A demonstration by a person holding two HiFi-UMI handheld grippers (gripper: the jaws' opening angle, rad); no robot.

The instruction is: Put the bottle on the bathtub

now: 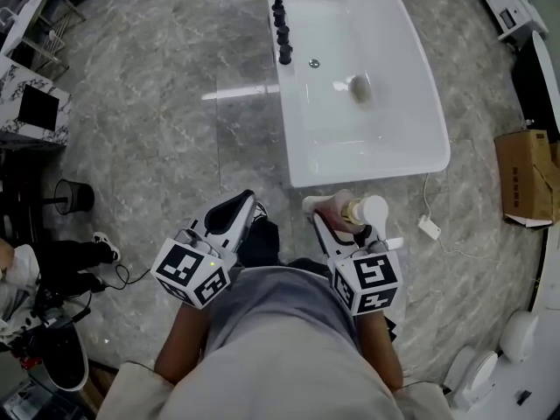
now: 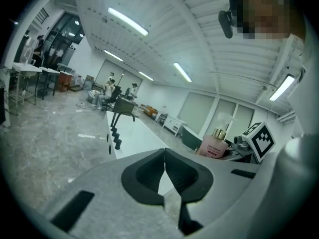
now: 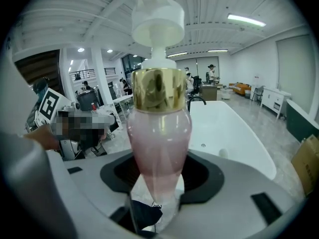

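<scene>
The right gripper (image 3: 157, 182) has its 2 jaws clamped on the tapered lower part of a pink bottle (image 3: 158, 148). The bottle has a gold collar (image 3: 158, 87) and a white pump head (image 3: 157, 21), and in the right gripper view it rises out of the jaws and fills the middle of the picture.

The left gripper (image 2: 164, 169) has its 2 dark jaws pressed together, with nothing between them.

From the head view, both grippers are held out in front of the person's body, the left gripper (image 1: 238, 206) to the left and the right gripper (image 1: 337, 224) to the right, well apart. The bottle (image 1: 343, 210) is off the tub, carried over the floor just short of the near end of the white bathtub (image 1: 367, 170), with its pump head toward the right.

The bathtub runs away from the person. A black faucet (image 1: 283, 16) stands on its far left rim.

The floor (image 1: 149, 103) is grey marble. A cardboard box (image 1: 523, 178) sits on it to the right of the tub.
</scene>
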